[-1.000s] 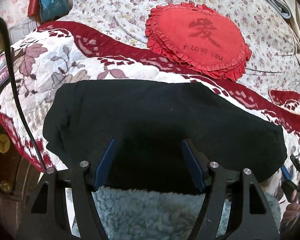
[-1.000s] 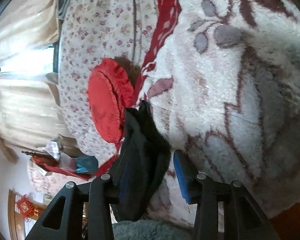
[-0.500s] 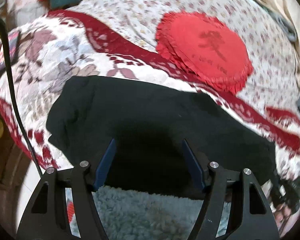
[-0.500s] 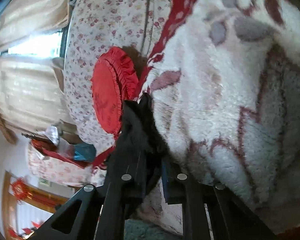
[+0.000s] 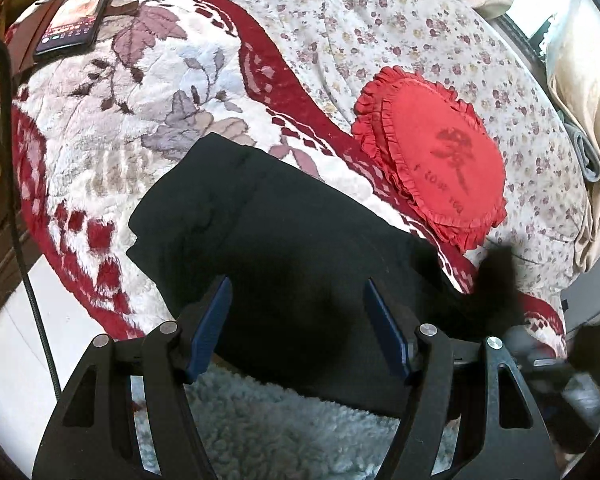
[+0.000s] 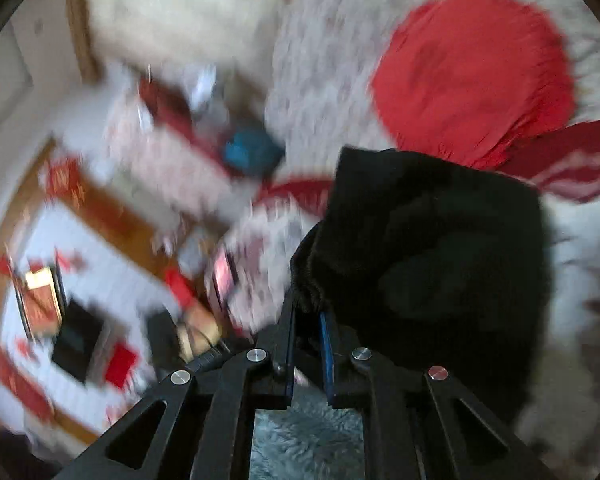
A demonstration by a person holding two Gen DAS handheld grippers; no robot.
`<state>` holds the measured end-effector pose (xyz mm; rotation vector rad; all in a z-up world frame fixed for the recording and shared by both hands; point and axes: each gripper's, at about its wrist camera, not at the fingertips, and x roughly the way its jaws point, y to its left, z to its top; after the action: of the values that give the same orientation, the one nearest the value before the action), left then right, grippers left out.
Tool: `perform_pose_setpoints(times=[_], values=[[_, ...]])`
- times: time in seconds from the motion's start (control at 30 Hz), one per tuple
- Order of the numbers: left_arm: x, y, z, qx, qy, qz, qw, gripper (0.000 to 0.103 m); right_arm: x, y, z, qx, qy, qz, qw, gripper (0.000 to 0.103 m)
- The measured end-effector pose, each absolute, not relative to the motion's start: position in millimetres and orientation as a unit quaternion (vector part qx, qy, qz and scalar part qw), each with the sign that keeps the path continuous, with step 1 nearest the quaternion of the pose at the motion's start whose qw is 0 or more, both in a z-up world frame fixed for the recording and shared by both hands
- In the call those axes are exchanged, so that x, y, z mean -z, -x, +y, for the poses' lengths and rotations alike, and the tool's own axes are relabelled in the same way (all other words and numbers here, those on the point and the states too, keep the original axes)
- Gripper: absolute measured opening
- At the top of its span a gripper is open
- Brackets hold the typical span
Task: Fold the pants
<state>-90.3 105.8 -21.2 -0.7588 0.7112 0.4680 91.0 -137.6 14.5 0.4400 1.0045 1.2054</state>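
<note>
The black pants point(image 5: 284, 248) lie as a long folded band across the fleece blanket point(image 5: 112, 128) at the near edge of the bed, one end bunched and raised in the right hand-held gripper point(image 6: 309, 320), whose jaws are nearly together, pinching the fabric edge. The left hand-held gripper point(image 5: 296, 320) hovers over the middle of the band, jaws wide apart, holding nothing.

The right grip looks to catch only a thin bite of cloth; in a fast swing, which the heavy blur suggests, the layers could slip out or the fold could skew.

A second ago the right jaws stood apart around the pants' end; they have since closed and lifted it. The left view has swung, bringing a phone point(image 5: 74, 18) into sight and the red heart cushion point(image 5: 432, 168) rightward.
</note>
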Motion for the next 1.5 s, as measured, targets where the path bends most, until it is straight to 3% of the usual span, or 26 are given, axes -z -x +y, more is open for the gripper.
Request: perform_pose_setpoints(times=[0.13, 0.23, 0.27, 0.33, 0.4, 0.53, 0.7, 0.8, 0.83, 0.87, 0.93, 1.07, 1.27, 1.5], values=[[22.1, 91.8, 107.3, -0.221, 0.364, 0.335, 0.841, 0.068, 29.8, -86.1, -82.7, -0.498, -0.093, 0.536, 0.675, 0.010], [23.6, 90.5, 107.9, -0.218, 0.367, 0.339, 0.839, 0.068, 35.3, -90.8, -73.3, -0.498, -0.083, 0.546, 0.669, 0.015], [23.5, 89.7, 106.8, -0.217, 0.366, 0.340, 0.839, 0.068, 38.9, -93.5, -71.5, -0.499, -0.087, 0.550, 0.664, 0.019], [22.7, 88.6, 104.9, -0.215, 0.361, 0.341, 0.841, 0.068, 43.7, -96.2, -71.8, -0.497, -0.108, 0.560, 0.655, 0.044], [22.6, 87.1, 104.1, -0.213, 0.357, 0.343, 0.843, 0.068, 45.6, -91.2, -75.5, -0.501, -0.127, 0.570, 0.639, 0.048], [15.4, 80.3, 94.1, -0.194, 0.325, 0.342, 0.860, 0.068, 24.1, -84.7, -101.0, -0.511, -0.144, 0.545, 0.649, 0.048], [-6.6, 38.3, 55.2, -0.059, 0.222, 0.347, 0.909, 0.068, -10.6, -114.9, -173.1, -0.387, -0.133, 0.472, 0.781, 0.048], [-9.3, 3.0, 41.7, -0.001, 0.200, 0.359, 0.912, 0.067, -11.9, -139.1, -195.0, -0.358, -0.115, 0.458, 0.806, 0.027], [-7.5, -9.5, 39.5, 0.010, 0.202, 0.366, 0.909, 0.056, -9.8, -145.2, -193.5, -0.365, -0.104, 0.459, 0.803, 0.020], [-4.6, -20.2, 39.8, 0.019, 0.209, 0.373, 0.904, 0.038, -7.7, -150.2, -189.7, -0.365, -0.085, 0.459, 0.806, 0.018], [5.1, -38.1, 37.0, 0.006, 0.195, 0.395, 0.898, 0.025, -4.5, -155.5, -181.8, -0.366, -0.045, 0.455, 0.810, 0.014], [45.6, -61.7, 46.3, -0.063, 0.207, 0.491, 0.844, 0.024, 9.2, -160.5, -151.4, -0.383, 0.043, 0.450, 0.805, 0.014], [52.3, -68.3, 43.0, -0.081, 0.193, 0.510, 0.834, 0.028, 60.7, -190.1, -133.6, -0.358, 0.079, 0.523, 0.770, 0.013], [54.1, -66.2, 50.3, -0.070, 0.219, 0.506, 0.831, 0.028, 15.8, -157.3, -152.3, -0.409, 0.059, 0.477, 0.775, 0.014]])
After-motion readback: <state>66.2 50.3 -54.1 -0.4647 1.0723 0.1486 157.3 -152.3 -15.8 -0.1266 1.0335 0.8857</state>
